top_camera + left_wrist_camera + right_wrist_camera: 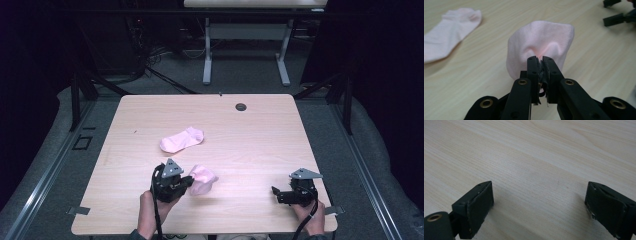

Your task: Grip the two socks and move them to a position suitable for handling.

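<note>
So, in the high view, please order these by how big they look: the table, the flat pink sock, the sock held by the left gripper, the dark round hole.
1. Table
2. Flat pink sock
3. Held sock, bunched and partly hidden by the left gripper, so perhaps the same real size
4. Dark round hole

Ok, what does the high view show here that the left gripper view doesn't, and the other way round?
The high view alone takes in the whole table with its far cable hole, both forearms, and the right hand-held gripper near the right edge with open jaws. The left gripper view alone shows, close up, the left hand-held gripper with jaws shut on a fold of the held pink sock. Both show that sock, the second pink sock lying flat, and the pale wood tabletop.
</note>
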The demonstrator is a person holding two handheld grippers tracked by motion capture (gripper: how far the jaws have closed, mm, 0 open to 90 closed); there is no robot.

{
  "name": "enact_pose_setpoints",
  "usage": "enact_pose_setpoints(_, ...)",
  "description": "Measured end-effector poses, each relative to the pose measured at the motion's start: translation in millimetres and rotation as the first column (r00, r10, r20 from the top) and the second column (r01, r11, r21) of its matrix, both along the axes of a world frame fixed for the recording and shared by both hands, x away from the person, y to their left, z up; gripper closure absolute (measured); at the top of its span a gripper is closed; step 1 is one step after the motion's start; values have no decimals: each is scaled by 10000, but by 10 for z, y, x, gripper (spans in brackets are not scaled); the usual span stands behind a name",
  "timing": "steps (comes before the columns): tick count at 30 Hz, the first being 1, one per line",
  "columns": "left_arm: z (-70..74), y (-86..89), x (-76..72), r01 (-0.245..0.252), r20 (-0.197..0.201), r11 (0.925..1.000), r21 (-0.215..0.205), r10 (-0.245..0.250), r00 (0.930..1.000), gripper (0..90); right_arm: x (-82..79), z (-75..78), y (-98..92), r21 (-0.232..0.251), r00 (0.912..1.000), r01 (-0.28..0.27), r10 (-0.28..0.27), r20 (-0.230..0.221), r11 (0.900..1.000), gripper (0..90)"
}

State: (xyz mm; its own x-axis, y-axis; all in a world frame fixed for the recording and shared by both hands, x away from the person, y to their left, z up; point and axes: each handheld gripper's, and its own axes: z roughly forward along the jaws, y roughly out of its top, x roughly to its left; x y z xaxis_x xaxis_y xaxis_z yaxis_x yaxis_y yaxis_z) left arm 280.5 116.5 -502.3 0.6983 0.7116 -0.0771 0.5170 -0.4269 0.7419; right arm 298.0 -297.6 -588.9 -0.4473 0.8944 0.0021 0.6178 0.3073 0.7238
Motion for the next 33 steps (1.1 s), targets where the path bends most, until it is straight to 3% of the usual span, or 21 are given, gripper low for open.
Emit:
enact_pose_setpoints(8,-230,-158,-137,638,-847,9980,-7,-637,9944,846,1,-1,0,9,10000,-2,2,5,10000,77)
enact_pose_setpoints(9,-309,-196,-148,769,-1105,9970,52,-758,9910,846,1,0,0,4,10000,-4,4,1,10000,77)
enact_pose_setpoints(14,-455,-237,-134,853,-1534,9963,126,-823,9847,846,0,0,0,2,10000,-3,3,-1,10000,77)
enact_pose_setpoints(16,-533,-257,-127,981,-1832,9950,204,-927,9787,845,1,0,0,2,10000,-5,5,5,10000,77)
enact_pose_setpoints(24,-596,-289,-133,1046,-1967,9942,269,-973,9756,835,2,0,0,10,10000,-14,14,-7,10000,77)
enact_pose_setpoints(26,-590,-287,-135,957,-1961,9949,315,-878,9766,766,2,0,0,10,10000,-13,13,-8,10000,77)
enact_pose_setpoints(32,-480,-249,-172,1013,-1725,9938,453,-921,9807,344,3,0,-1,4,10000,-15,15,-12,10000,77)
enact_pose_setpoints(33,-453,-232,-172,1003,-1687,9941,415,-920,9814,344,3,0,-1,4,10000,-15,15,-12,10000,77)
